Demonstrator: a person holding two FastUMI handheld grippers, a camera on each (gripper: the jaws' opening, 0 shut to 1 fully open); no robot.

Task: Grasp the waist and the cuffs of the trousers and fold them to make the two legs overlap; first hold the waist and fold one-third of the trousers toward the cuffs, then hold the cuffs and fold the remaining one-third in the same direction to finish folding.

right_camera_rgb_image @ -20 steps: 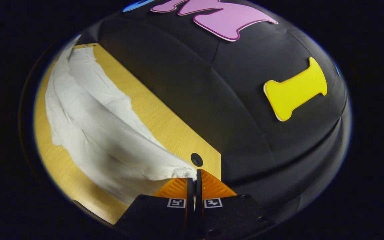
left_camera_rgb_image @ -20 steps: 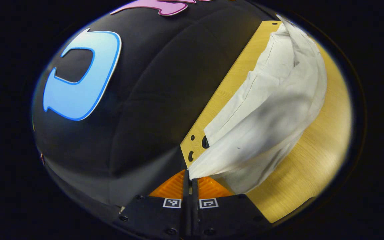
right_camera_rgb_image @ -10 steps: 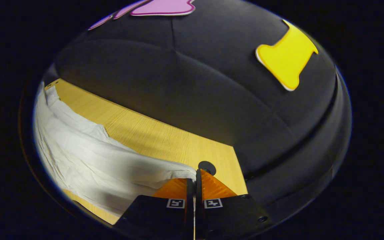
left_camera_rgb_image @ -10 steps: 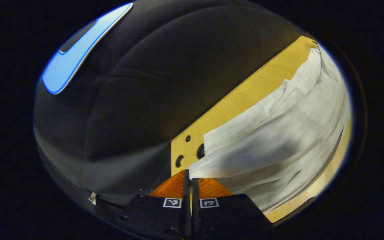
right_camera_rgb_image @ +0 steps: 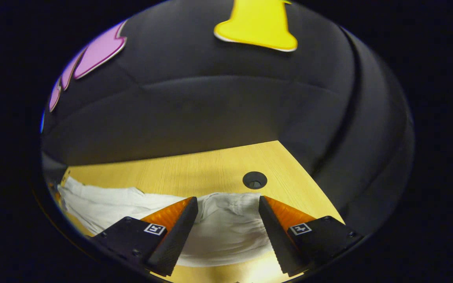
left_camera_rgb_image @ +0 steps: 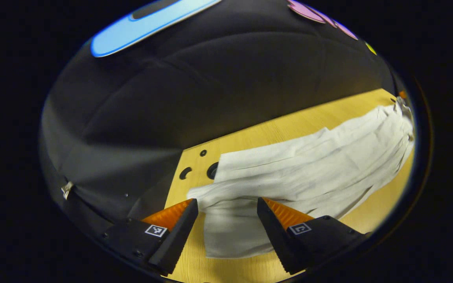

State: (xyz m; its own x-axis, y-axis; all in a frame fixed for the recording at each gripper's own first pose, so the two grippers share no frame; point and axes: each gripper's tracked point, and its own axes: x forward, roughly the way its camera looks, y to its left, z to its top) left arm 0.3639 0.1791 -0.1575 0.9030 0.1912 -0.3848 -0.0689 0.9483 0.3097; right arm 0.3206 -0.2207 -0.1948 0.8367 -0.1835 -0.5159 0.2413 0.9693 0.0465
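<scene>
White trousers (left_camera_rgb_image: pixel 313 165) between spread left gripper (left_camera_rgb_image: pixel 227 206) fingers

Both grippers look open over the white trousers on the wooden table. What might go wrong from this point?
1. The trousers lie rumpled, with ridges running along the legs; the next fold may trap those wrinkles.
2. The cloth end between the left gripper fingers lies skewed, so the two legs may not overlap squarely.
3. Cloth sits near the table corner under the right gripper; a regrasp might drag it toward the edge.
</scene>
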